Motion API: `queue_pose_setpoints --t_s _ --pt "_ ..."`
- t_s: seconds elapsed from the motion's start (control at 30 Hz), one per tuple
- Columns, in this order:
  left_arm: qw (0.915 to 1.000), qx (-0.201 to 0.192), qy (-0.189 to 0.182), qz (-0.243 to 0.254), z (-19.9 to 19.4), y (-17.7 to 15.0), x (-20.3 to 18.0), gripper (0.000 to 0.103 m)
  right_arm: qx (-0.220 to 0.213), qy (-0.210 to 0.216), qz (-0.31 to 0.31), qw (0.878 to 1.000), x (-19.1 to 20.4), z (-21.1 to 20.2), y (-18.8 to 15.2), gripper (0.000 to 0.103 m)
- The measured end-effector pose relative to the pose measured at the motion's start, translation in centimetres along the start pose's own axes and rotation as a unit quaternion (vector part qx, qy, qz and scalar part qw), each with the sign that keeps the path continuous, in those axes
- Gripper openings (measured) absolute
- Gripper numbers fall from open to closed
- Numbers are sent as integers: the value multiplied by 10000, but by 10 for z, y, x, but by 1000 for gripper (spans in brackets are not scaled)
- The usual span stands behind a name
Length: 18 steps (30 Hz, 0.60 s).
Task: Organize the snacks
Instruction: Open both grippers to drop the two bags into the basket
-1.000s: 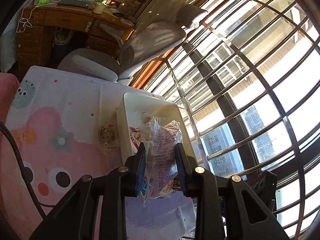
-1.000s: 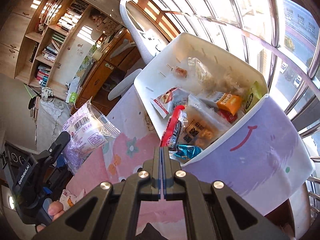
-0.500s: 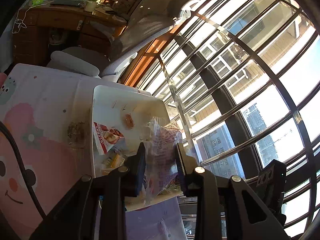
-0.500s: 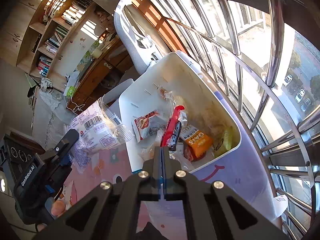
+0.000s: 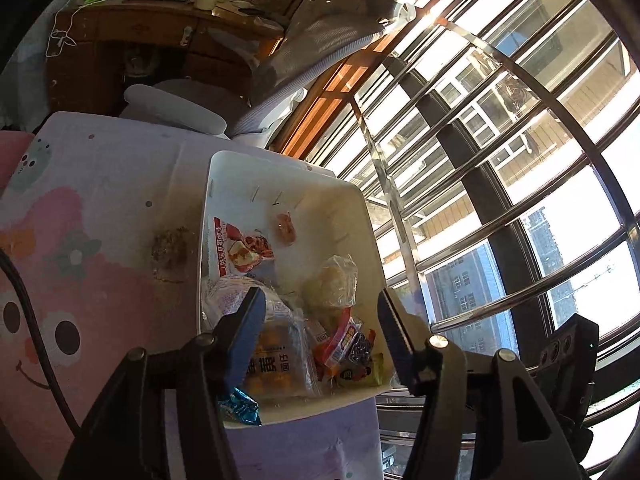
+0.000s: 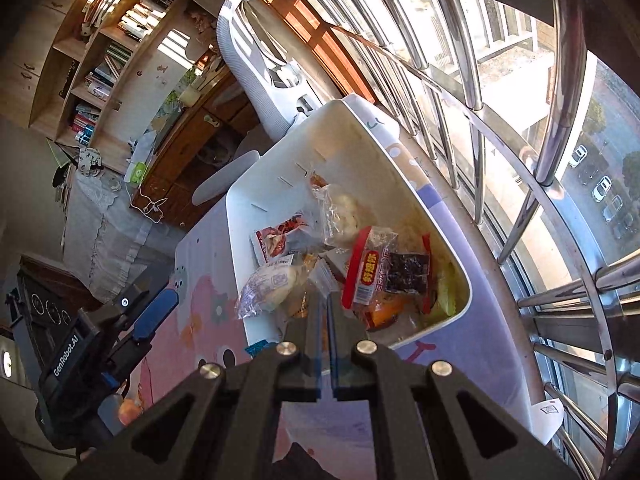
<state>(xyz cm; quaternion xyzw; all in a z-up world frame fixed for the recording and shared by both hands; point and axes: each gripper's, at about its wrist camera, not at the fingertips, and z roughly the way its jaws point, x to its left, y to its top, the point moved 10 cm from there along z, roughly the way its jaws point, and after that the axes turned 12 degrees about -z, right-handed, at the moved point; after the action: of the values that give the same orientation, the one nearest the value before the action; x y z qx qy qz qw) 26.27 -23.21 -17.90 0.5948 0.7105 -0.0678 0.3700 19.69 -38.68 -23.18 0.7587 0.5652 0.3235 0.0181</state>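
A: White snack bin (image 5: 362, 216), centre of the left wrist view. Near end heaped with packets, far end mostly bare floor – only a red-and-white packet (image 5: 240, 246) and a small orange sweet (image 5: 285, 229) lie there.

B: Same bin (image 6: 460, 264) in the right wrist view, mid-frame. A clear bag with a pale bun (image 6: 268, 282) lies on the heap at its left wall. Beside it a red-edged packet (image 6: 366, 270) and a dark packet (image 6: 406, 274).

A: Left gripper (image 5: 318, 322) hangs over the bin's near end. Jaws opening, a broad gap, nothing pinched. The bun bag (image 5: 234, 298) lies below the left blue pad (image 5: 250, 330); whether the pad touches it, cannot tell.

B: Right gripper (image 6: 324, 316), lower centre, jaws nearly together, only a thin slit, nothing in it. Tips sit over the bin's near rim.

A: Edges. The bin's right wall runs close to the table's window edge; steel window bars (image 5: 460, 208) fill the right half of the frame. Little free table on that side.

B: Agreed – bars (image 6: 520, 168) crowd the upper right here too. Open room is on the left: the pink cartoon tablecloth (image 6: 192, 320) is bare there.

A: In my view the cloth (image 5: 80, 220) carries only a brownish crumbly patch (image 5: 170, 250), just beside the bin's left wall. A blue foil packet (image 5: 238, 406) pokes over the bin's near rim.

B: Grey office chair (image 6: 256, 60) and wooden desk (image 6: 188, 140) stand beyond the table's far edge.
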Motion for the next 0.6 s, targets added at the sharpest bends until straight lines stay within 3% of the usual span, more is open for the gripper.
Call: queue_pose_setpoints --t_s 0.23,0.4,0.6 --pt "9996 48 266 -127 -7 -8 28 60 305 60 6 9995 10 14 -13 8" --pt "9988 78 454 -166 -18 -13 53 60 562 18 6 9984 20 27 -28 26" --pt "9978 137 637 -105 -38 -15 86 61 755 -192 3 9970 35 37 -49 41"
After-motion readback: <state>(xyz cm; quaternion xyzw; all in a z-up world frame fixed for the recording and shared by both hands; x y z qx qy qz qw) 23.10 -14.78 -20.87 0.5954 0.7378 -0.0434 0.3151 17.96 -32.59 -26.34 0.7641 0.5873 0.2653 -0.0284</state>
